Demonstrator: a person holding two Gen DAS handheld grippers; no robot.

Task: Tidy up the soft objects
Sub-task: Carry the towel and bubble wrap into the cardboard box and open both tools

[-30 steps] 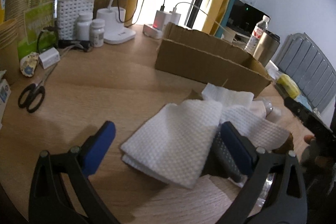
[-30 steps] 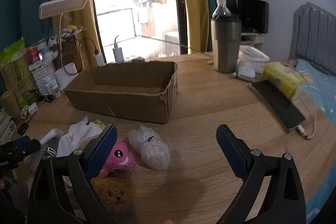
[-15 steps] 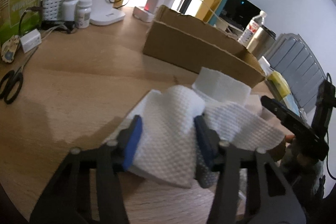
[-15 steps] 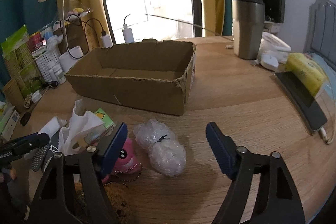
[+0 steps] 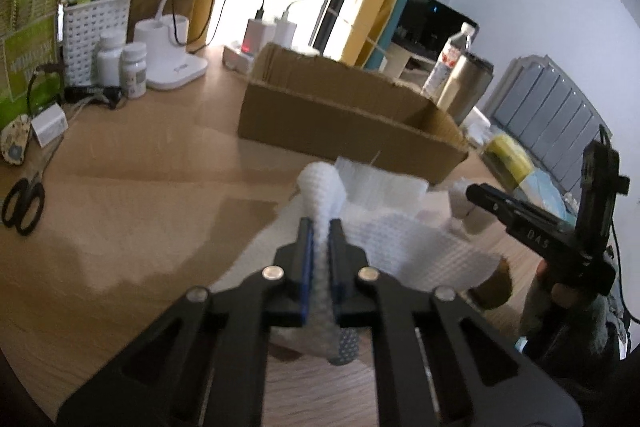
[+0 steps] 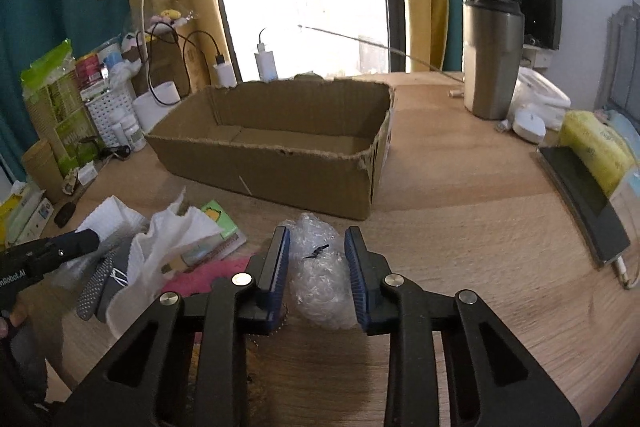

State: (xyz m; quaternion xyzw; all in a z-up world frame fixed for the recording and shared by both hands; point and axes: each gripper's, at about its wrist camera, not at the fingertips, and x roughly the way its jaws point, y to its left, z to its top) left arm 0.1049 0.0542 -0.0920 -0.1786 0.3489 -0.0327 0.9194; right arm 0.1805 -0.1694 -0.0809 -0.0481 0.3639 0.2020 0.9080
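Left gripper (image 5: pixel 319 243) fingers have just closed, pinching the white cloth (image 5: pixel 404 243). Right gripper (image 6: pixel 317 259) fingers have been closing around the bubble-wrap bundle (image 6: pixel 320 279); compressible wrap may slip during lifting.

Both grippers are black skeletal frames with triangular cut-outs, silver rivets at the joints and ribbed blue finger pads (image 6: pixel 280 263). The right gripper (image 5: pixel 484 197) carries white lettering on its finger.
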